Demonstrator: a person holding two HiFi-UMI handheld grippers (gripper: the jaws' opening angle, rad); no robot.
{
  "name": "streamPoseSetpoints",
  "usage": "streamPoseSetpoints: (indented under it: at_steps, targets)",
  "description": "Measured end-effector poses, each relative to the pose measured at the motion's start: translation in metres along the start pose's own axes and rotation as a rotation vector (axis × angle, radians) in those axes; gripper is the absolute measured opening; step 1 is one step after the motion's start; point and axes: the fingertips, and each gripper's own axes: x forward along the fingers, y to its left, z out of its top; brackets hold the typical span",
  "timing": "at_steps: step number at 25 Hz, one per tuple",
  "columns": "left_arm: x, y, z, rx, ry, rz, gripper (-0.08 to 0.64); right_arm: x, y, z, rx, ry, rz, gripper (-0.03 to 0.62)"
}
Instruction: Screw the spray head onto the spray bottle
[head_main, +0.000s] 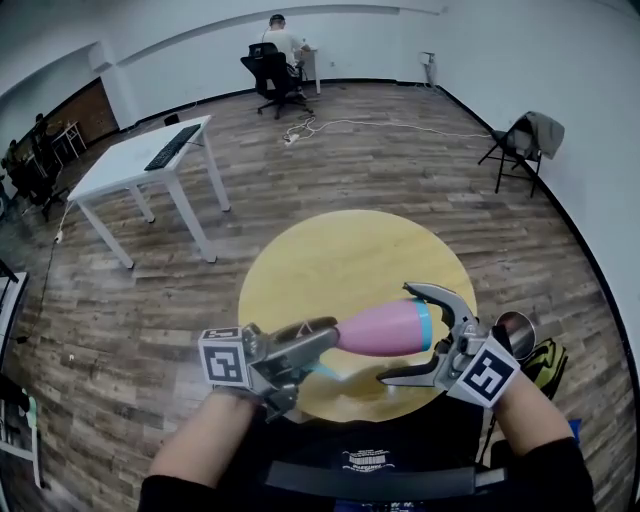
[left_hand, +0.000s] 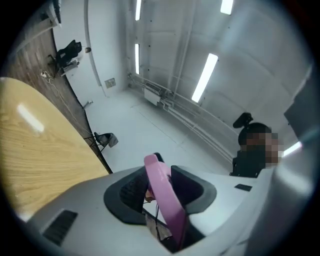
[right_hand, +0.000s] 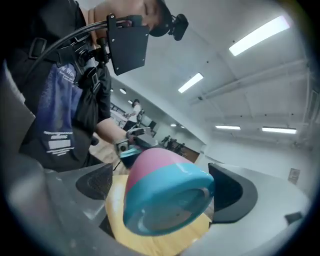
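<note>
A pink spray bottle (head_main: 385, 328) with a blue base lies level in the air over the near edge of a round yellow table (head_main: 340, 250). Its neck end points left, where my left gripper (head_main: 315, 345) is shut on the spray head (head_main: 322, 370), of which a teal piece shows. In the left gripper view a pink strip of the head (left_hand: 162, 195) is pinched between the jaws of the left gripper (left_hand: 160, 187). My right gripper (head_main: 400, 333) stands wide open around the blue base (right_hand: 165, 200), with both pads clear of it.
A white desk (head_main: 150, 160) with a keyboard stands on the wood floor at the back left. A folding chair (head_main: 520, 150) with a jacket is at the right wall. A person sits at a far desk (head_main: 280, 45). A bag (head_main: 545, 360) lies by my right side.
</note>
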Motion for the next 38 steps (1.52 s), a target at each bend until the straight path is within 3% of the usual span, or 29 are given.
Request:
streamPoseSetpoints:
  at_steps: [1, 2, 5, 6, 8, 10, 11, 13, 15, 17, 19, 22, 24, 26, 29, 32, 33, 36, 38]
  targets:
    - [0.005, -0.004, -0.007, 0.046, 0.041, 0.004, 0.166, -0.001, -0.005, 0.000, 0.085, -0.017, 0.000, 0.592]
    - [0.009, -0.007, -0.014, 0.100, 0.082, 0.017, 0.166, -0.003, -0.009, 0.000, 0.169, -0.033, 0.002, 0.515]
    - [0.012, -0.012, -0.026, 0.258, 0.183, 0.066, 0.181, -0.004, -0.012, -0.008, 0.295, -0.022, 0.063, 0.498]
    - [0.012, -0.013, -0.029, 0.346, 0.228, 0.090, 0.181, -0.002, -0.009, -0.015, 0.318, 0.004, 0.098, 0.493]
    - [0.013, -0.018, -0.038, 0.592, 0.338, 0.139, 0.178, -0.002, -0.005, -0.029, 0.431, 0.026, 0.157, 0.458]
    - [0.017, -0.027, -0.048, 0.848, 0.416, 0.148, 0.170, -0.013, -0.018, -0.033, 0.662, -0.076, 0.187, 0.326]
    - [0.021, -0.031, -0.050, 0.916, 0.424, 0.138, 0.170, -0.020, -0.027, -0.032, 0.771, -0.155, 0.195, 0.240]
    - [0.024, -0.036, -0.046, 0.896, 0.391, 0.112, 0.170, -0.028, -0.039, -0.027, 0.843, -0.258, 0.196, 0.236]
    - [0.019, -0.034, -0.034, 0.781, 0.340, 0.086, 0.169, -0.026, -0.040, -0.019, 0.762, -0.273, 0.181, 0.381]
    - [0.006, -0.024, -0.018, 0.616, 0.262, 0.079, 0.167, -0.028, -0.035, -0.007, 0.658, -0.282, 0.188, 0.494]
    - [-0.007, -0.012, 0.000, 0.397, 0.133, 0.072, 0.167, -0.034, -0.025, 0.004, 0.519, -0.267, 0.180, 0.538]
    - [-0.028, 0.011, 0.023, 0.109, -0.060, 0.066, 0.169, -0.037, -0.012, 0.010, 0.210, -0.156, 0.097, 0.571]
    - [-0.038, 0.022, 0.032, -0.019, -0.140, 0.057, 0.167, -0.030, -0.007, 0.009, 0.010, -0.073, 0.032, 0.571]
    - [-0.039, 0.024, 0.033, -0.086, -0.171, 0.036, 0.167, -0.021, -0.005, 0.004, -0.111, -0.004, -0.022, 0.583]
    - [-0.022, 0.009, 0.017, -0.065, -0.108, -0.014, 0.167, -0.007, -0.002, -0.003, -0.144, 0.042, -0.046, 0.592]
    - [0.001, -0.019, -0.011, 0.077, 0.042, -0.066, 0.167, 0.000, 0.020, -0.003, -0.078, 0.036, 0.086, 0.577]
    - [0.005, -0.026, -0.016, 0.124, 0.081, -0.070, 0.166, -0.001, 0.027, 0.000, -0.024, 0.019, 0.142, 0.519]
    - [0.008, -0.042, -0.020, 0.281, 0.140, -0.056, 0.176, -0.005, 0.027, 0.009, 0.236, -0.040, 0.219, 0.502]
    - [0.013, -0.055, -0.023, 0.557, 0.194, -0.043, 0.176, -0.005, 0.021, 0.003, 0.476, -0.067, 0.304, 0.499]
